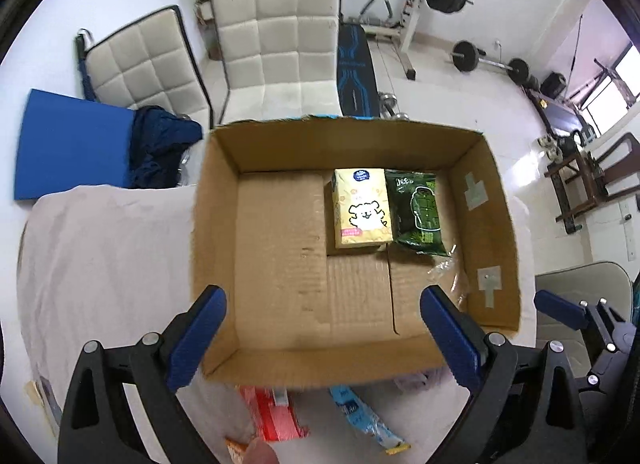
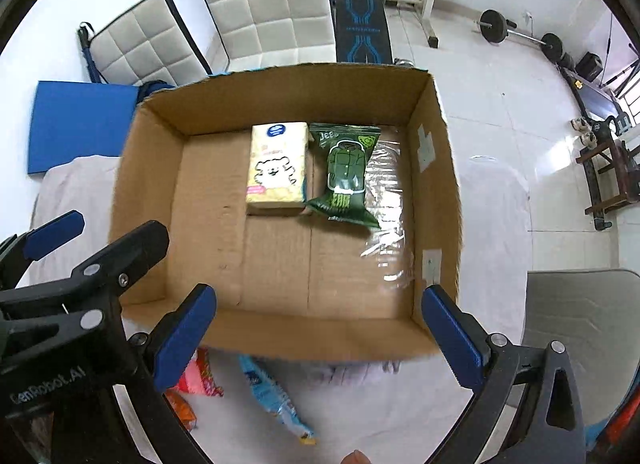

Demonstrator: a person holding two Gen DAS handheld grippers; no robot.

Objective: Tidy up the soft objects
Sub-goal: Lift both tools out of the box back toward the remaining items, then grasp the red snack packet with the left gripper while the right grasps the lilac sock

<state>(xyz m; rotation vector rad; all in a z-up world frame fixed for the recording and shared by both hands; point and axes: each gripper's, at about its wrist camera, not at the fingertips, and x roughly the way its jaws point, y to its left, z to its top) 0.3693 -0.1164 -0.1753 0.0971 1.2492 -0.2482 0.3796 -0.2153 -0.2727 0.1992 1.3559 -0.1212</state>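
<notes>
Both grippers spread wide, empty, above the cardboard box (image 1: 216,199).
Left gripper (image 1: 322,334) and right gripper (image 2: 320,324) released — yellow tissue pack (image 1: 362,213) touches green packet (image 1: 420,213) inside (far end); red packet (image 1: 276,414) and blue packet (image 1: 366,420) outside.

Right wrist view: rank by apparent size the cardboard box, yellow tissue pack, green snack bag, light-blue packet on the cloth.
1. Open brown cardboard box, by far the largest.
2-3. Yellow tissue pack with the white dog and dark green snack bag look about equal.
4. Light-blue packet: smallest, though partly hidden by the box.
</notes>
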